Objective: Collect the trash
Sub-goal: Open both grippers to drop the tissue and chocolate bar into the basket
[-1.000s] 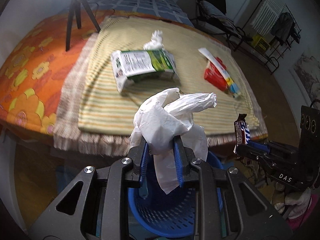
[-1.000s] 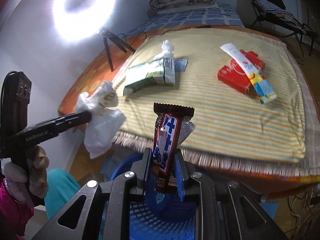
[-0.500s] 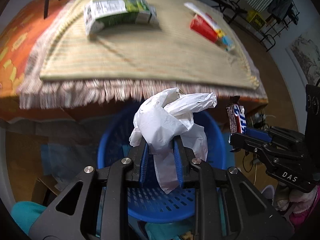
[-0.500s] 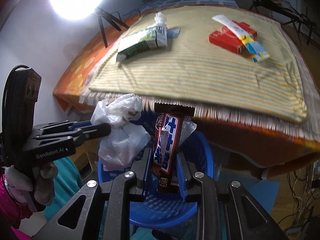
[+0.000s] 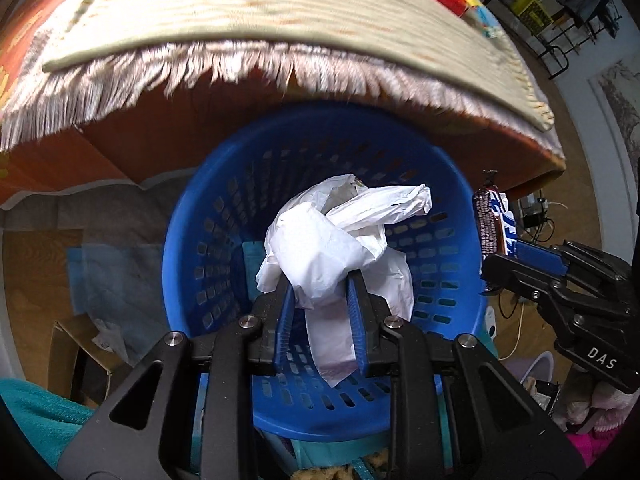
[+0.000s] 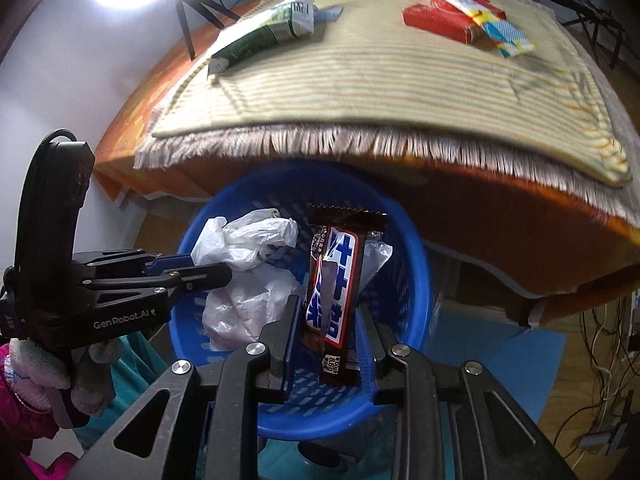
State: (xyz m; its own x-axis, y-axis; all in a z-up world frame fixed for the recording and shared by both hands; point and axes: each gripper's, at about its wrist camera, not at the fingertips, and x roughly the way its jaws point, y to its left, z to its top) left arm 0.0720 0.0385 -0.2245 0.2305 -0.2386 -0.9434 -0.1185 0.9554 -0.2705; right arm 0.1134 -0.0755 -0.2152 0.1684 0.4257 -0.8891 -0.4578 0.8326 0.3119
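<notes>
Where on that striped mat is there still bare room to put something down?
The striped mat is bare across its middle and front, from the fringe up to the green carton on the left and the red box on the right. The back corners around those two are crowded.

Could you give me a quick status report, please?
Left gripper shut on plastic bag; right gripper shut on candy wrapper. Both over blue basket. Nothing obstructing.

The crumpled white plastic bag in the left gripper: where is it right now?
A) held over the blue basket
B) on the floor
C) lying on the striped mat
A: the left gripper pinches the crumpled white plastic bag above the blue slotted plastic basket.
</notes>
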